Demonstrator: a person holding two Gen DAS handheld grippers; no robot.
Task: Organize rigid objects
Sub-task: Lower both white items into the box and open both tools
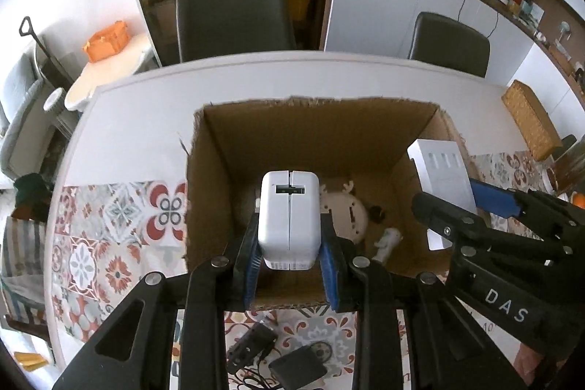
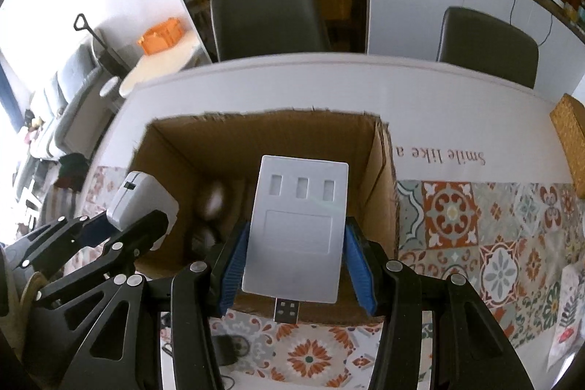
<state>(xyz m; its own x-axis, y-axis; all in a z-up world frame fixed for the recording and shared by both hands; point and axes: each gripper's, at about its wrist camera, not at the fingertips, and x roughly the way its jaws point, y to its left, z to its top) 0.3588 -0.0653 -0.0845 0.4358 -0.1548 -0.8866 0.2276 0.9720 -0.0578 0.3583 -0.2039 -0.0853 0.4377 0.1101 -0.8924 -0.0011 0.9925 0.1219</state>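
Note:
An open cardboard box (image 1: 234, 141) (image 2: 384, 178) stands on the table. My left gripper (image 1: 290, 254) is shut on a white power adapter (image 1: 289, 218) and holds it over the box's near side; the same adapter (image 2: 140, 203) shows at the left of the right wrist view. My right gripper (image 2: 298, 262) is shut on a flat white USB hub (image 2: 298, 229) with three ports and a plug at its near end, also held above the box. That hub (image 1: 442, 174) and the right gripper (image 1: 471, 207) appear at the right in the left wrist view. A round white reindeer-shaped object (image 1: 347, 211) and a small white figure (image 1: 389, 240) lie inside the box.
A patterned tile runner (image 1: 117, 233) (image 2: 486, 236) covers the white table (image 1: 153, 119). Black chargers and cables (image 1: 289, 357) lie in front of the box. A woven basket (image 1: 530, 123) sits at the right. Two dark chairs (image 1: 234, 17) (image 2: 486, 42) stand behind the table.

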